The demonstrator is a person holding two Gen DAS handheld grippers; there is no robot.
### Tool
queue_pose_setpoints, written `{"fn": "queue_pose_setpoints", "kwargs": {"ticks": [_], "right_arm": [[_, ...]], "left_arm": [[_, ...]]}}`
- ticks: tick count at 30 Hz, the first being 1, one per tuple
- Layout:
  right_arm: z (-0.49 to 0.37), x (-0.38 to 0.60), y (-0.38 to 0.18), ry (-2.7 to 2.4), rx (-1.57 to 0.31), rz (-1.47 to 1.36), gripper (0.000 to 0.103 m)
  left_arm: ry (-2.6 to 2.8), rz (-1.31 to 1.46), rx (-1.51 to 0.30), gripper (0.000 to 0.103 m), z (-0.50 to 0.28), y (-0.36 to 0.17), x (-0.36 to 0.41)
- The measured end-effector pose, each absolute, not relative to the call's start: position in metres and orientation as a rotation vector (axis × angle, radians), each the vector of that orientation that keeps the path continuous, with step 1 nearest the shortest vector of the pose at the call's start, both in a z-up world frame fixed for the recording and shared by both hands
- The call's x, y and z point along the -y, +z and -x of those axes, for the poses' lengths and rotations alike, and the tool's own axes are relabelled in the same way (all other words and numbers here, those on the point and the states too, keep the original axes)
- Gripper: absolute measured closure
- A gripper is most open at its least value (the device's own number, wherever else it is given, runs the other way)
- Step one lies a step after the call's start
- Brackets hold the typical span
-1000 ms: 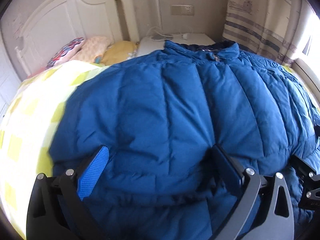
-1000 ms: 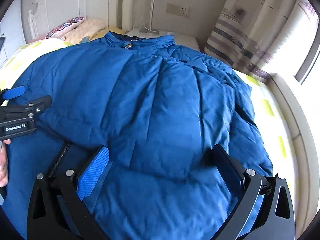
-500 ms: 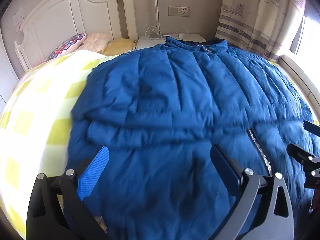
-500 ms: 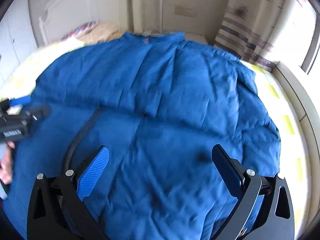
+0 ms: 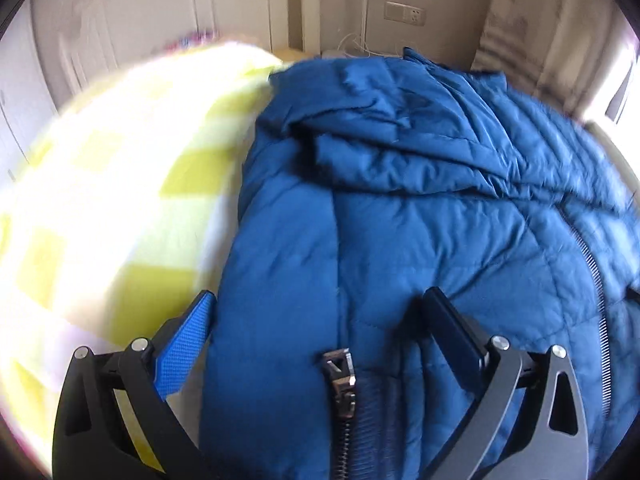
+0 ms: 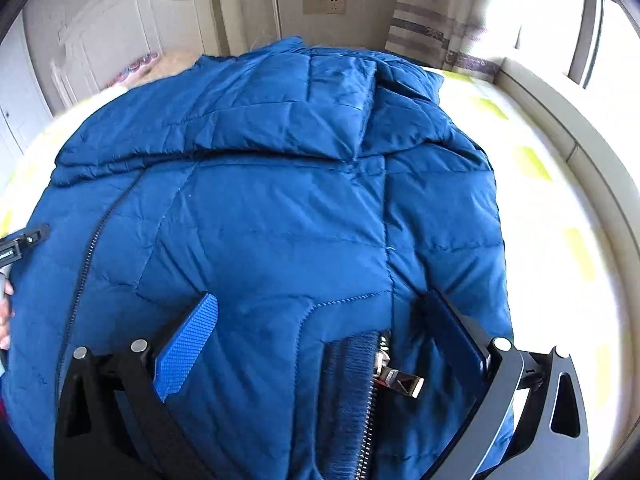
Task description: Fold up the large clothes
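Note:
A large blue puffer jacket point(image 5: 400, 216) lies spread on a yellow-and-white checked bed point(image 5: 120, 200), with a folded layer bunched across its far part. My left gripper point(image 5: 320, 308) is open over the jacket's near left edge, and a metal zip pull point(image 5: 340, 372) lies between its fingers. In the right wrist view the jacket point(image 6: 280, 208) fills the frame. My right gripper point(image 6: 320, 300) is open over the near edge, where a zip pull point(image 6: 396, 378) sits beside ribbed knit trim point(image 6: 348, 364). The left gripper point(image 6: 24, 240) shows at the left border.
A white headboard point(image 6: 120, 32) and a wall socket point(image 6: 324, 4) stand behind the bed. Pillows point(image 6: 136, 68) lie at the head end. A striped curtain point(image 6: 424, 28) and a raised bed rail point(image 6: 568, 128) run along the right. Part of a hand point(image 6: 5, 312) shows at the left.
Both cameras have drawn back and dropped toward the jacket's near edge, so zip pulls now lie between the fingers. The left view has swung left, with more bedcover showing. Both grippers stay open.

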State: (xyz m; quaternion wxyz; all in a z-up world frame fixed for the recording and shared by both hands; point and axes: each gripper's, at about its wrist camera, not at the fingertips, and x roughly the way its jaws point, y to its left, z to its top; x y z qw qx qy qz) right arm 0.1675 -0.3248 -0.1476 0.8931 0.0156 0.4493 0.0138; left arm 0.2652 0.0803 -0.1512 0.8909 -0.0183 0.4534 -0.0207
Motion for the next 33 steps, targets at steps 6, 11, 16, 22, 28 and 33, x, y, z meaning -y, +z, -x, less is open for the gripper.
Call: {"fn": "queue_pose_setpoints", "kwargs": {"ticks": [6, 11, 16, 22, 28, 33], "right_arm": [[-0.163, 0.319, -0.144, -0.011, -0.934, 0.001, 0.005], [-0.121, 0.279, -0.109, 0.098, -0.818, 0.039, 0.005], [-0.116, 0.234, -0.134, 0.201, -0.886, 0.184, 0.005], [-0.112, 0.248, -0.143, 0.206, -0.929, 0.131, 0.005], [-0.093, 0.303, -0.150, 0.113, -0.919, 0.102, 0.005], [-0.085, 0.314, -0.157, 0.120, -0.893, 0.071, 0.005]], "left_arm": [[-0.011, 0.032, -0.936, 0.002, -0.262, -0.148, -0.083], [-0.076, 0.051, -0.828, 0.003, -0.218, -0.110, -0.065], [-0.222, -0.180, -0.817, 0.002, -0.177, -0.118, 0.003], [-0.228, -0.176, -0.899, 0.002, -0.185, -0.146, 0.000], [-0.109, -0.188, -0.847, 0.002, -0.168, -0.136, -0.036], [-0.129, -0.044, -0.926, 0.002, -0.184, -0.149, -0.081]]}}
